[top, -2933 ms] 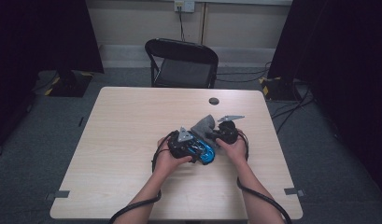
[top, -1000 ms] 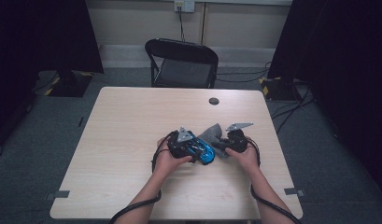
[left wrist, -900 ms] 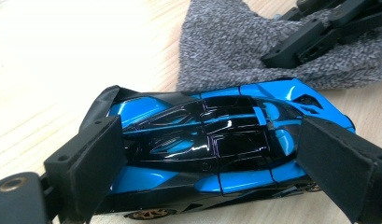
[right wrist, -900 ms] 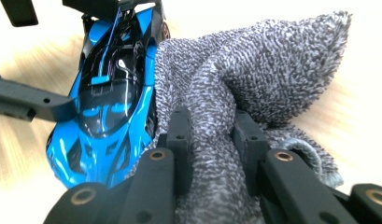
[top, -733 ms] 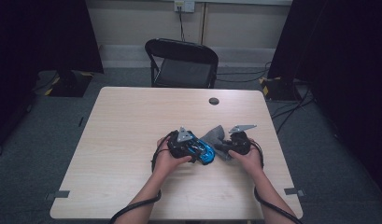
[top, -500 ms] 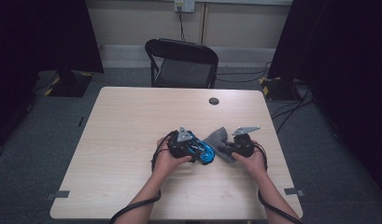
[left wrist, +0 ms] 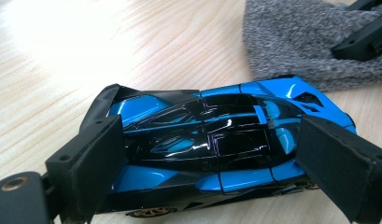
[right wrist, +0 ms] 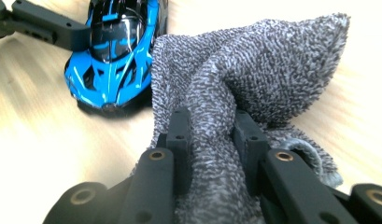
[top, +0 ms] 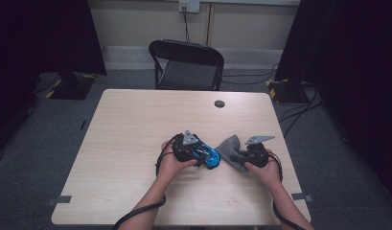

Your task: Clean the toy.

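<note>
Two risks: the left gripper (left wrist: 212, 154), clamped on the car (left wrist: 216, 149) mid-table, could let its glossy body slip, or the cloth (right wrist: 254, 88), pinched by the right gripper (right wrist: 212, 140), could snag it.

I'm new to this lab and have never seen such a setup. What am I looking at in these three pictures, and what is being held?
A person sits at a wooden table, holding hand-operated tongs in each hand. The high view looks down from above; the other two pictures come from small cameras riding on the tongs, looking along their black jaws. The left tongs straddle a blue and black toy car, one jaw at each end, apparently gripping it as it sits on the table. The right tongs are shut on a bunched grey cloth, which lies right beside the car. Farther back are a small dark round spot on the table and a black folding chair.
</note>
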`<state>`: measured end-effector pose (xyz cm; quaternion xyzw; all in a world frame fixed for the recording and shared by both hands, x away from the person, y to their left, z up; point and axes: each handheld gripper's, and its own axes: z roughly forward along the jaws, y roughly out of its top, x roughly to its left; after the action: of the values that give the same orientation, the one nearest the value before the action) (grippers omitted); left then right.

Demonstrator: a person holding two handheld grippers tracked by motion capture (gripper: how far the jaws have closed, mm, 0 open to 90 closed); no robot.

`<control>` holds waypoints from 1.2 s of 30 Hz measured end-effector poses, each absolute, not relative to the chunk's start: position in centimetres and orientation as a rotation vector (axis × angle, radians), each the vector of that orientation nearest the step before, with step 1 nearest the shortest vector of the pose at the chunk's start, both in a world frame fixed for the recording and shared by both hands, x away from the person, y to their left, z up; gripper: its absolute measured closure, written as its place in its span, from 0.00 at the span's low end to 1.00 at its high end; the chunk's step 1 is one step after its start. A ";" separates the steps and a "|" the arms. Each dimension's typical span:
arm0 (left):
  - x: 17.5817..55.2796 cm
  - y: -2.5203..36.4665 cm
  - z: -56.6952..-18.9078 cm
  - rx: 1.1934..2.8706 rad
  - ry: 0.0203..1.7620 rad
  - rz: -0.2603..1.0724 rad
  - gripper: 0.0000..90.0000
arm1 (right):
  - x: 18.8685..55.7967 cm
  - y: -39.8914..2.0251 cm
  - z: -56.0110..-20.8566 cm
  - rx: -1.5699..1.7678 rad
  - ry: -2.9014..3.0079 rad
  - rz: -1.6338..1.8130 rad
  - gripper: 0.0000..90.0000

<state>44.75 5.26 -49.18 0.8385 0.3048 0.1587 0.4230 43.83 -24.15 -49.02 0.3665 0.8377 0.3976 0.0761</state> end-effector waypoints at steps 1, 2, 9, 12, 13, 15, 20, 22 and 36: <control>44.8 5.3 -49.2 2.100 0.763 0.397 0.09 | 43.7 -24.3 -49.0 1.101 2.513 1.190 0.80; 44.8 5.2 -49.2 2.100 0.765 0.397 0.09 | 43.6 -24.4 -49.0 1.099 2.512 1.190 0.80; 44.8 5.2 -49.1 2.100 0.768 0.398 0.09 | 42.5 -25.6 -49.0 1.088 2.514 1.191 0.80; 44.8 5.2 -49.1 2.101 0.767 0.400 0.09 | 42.3 -26.0 -49.0 1.091 2.519 1.199 0.80; 44.8 5.2 -49.1 2.102 0.770 0.398 0.09 | 42.2 -26.1 -49.0 1.091 2.519 1.205 0.80; 44.8 5.2 -49.1 2.105 0.772 0.397 0.09 | 42.1 -26.2 -48.9 1.095 2.519 1.208 0.80; 44.9 5.2 -49.0 2.114 0.770 0.388 0.09 | 41.8 -26.4 -48.6 1.085 2.517 1.204 0.80; 45.0 5.2 -48.8 2.132 0.770 0.383 0.11 | 41.9 -26.4 -48.4 1.083 2.512 1.205 0.80; 45.2 5.4 -47.5 2.172 0.755 0.370 0.22 | 42.5 -26.7 -46.8 1.092 2.478 1.218 0.80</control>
<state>45.24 5.39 -47.46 0.8567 0.2978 0.1459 0.3952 42.48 -26.73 -46.82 0.3665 0.8315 0.4086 0.0861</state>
